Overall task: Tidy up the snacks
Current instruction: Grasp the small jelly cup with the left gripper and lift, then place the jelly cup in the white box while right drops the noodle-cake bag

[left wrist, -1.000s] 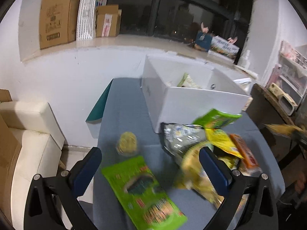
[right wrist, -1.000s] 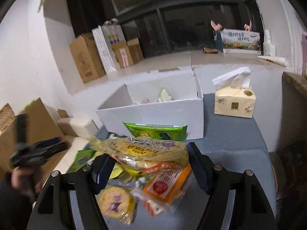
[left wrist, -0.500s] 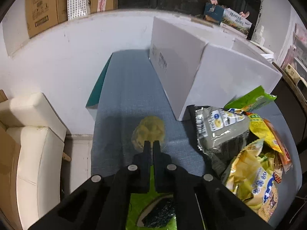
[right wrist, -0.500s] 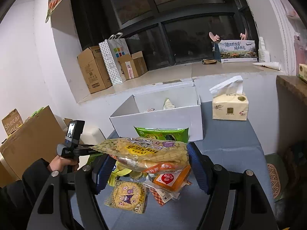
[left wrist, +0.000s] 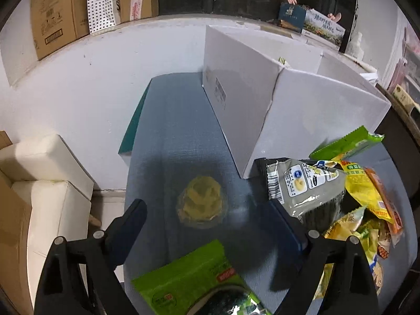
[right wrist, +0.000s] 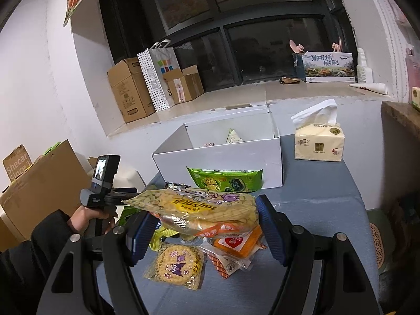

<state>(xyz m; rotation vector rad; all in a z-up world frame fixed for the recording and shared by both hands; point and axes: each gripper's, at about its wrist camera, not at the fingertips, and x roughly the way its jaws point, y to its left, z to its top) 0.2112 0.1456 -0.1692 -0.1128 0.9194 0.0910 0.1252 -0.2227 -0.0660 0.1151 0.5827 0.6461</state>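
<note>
left gripper [left wrist: 207, 218] jaws wide apart, empty, over a clear-wrapped round yellow pastry [left wrist: 201, 202]. right gripper [right wrist: 202, 220] clamped on a yellow crinkly chip bag [right wrist: 199, 206] above the grey cloth table [right wrist: 320, 197].

Round pastry [left wrist: 200, 202] on the table [left wrist: 181, 120], left of the box [left wrist: 294, 110]; seaweed pack [left wrist: 194, 286] nearer the camera; snack heap [left wrist: 349, 204] to its right, before the box; tissue pack [right wrist: 319, 144] right of the box
</note>
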